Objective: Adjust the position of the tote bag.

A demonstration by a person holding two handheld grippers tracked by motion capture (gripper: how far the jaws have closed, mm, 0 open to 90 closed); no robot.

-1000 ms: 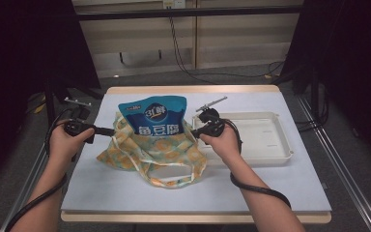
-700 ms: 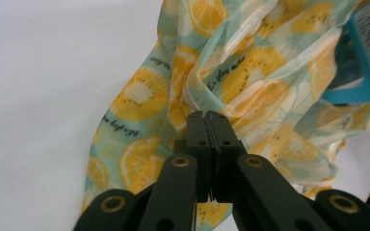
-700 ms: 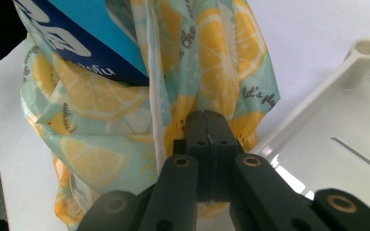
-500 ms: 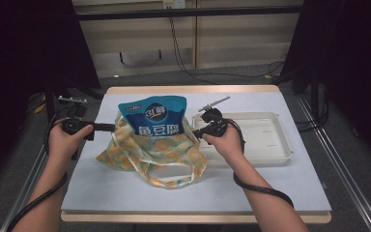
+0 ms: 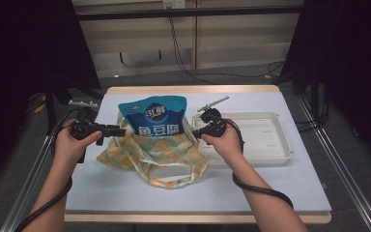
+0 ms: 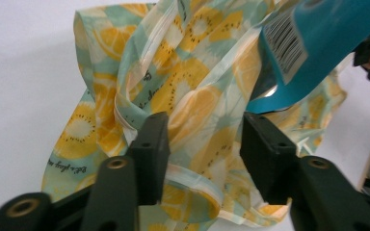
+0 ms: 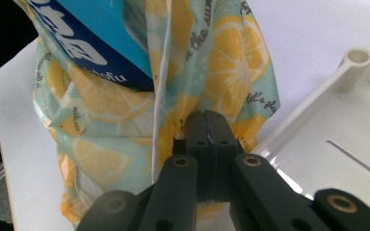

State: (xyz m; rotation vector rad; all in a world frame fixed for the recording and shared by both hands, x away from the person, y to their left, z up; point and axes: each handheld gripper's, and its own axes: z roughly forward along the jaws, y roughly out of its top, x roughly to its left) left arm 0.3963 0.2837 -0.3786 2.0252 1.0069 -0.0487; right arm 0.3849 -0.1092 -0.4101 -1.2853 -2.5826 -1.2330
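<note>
- Lemon-print fabric bag (image 5: pixel 149 154) mid-table, blue pouch (image 5: pixel 153 118) standing in it, white tray (image 5: pixel 265 140) just beside.
- My L gripper (image 6: pixel 204 149): jaws just been opening, fabric between, pads off it.
- R gripper (image 7: pixel 206 139): clamped on bag's edge.

A lemon-printed fabric tote bag (image 5: pixel 149 154) is lying near the middle of the pale desk (image 5: pixel 125 193), with a blue plastic snack pouch (image 5: pixel 154 118) sitting in its far end. A shallow white plastic tray (image 5: pixel 265 140) is resting just right of the bag. The left claw (image 5: pixel 121 131) is hovering at the bag's left edge, the right claw (image 5: pixel 196 134) at its right edge.
</note>
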